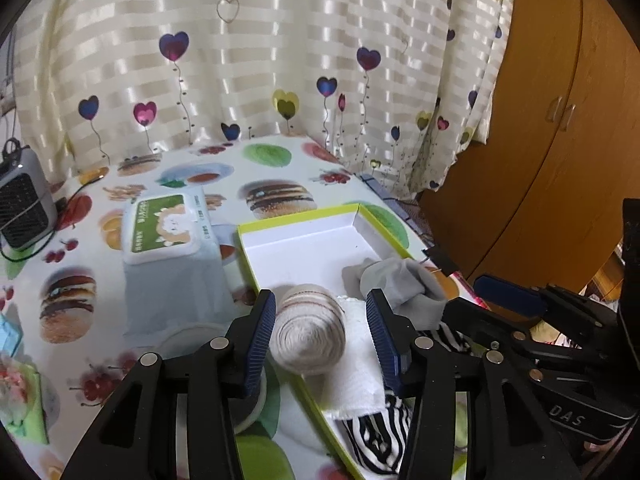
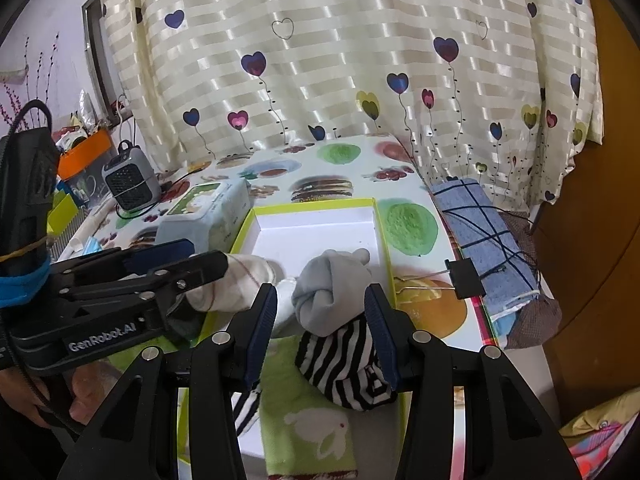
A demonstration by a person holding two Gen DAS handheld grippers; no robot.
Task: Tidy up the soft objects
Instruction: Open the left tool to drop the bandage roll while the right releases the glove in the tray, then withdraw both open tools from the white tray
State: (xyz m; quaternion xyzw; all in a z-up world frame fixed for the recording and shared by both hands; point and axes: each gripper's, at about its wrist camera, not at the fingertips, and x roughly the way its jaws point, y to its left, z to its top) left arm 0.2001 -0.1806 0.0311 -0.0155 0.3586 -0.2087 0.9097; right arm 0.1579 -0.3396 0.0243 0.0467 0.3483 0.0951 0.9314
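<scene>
The box is white inside with a lime green rim, and in it lie a grey sock ball, a black and white striped sock ball, a cream sock ball with thin brown lines, and a green towel with a white bunny. The table cloth is white with burgers and fruit. The curtain at the top of the frame has cream stripes and purple, pink and yellow hearts.

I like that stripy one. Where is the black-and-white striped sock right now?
The striped sock lies in the near end of the green-edged box, seen in the right wrist view just in front of the grey sock bundle, between the right gripper fingers.
</scene>
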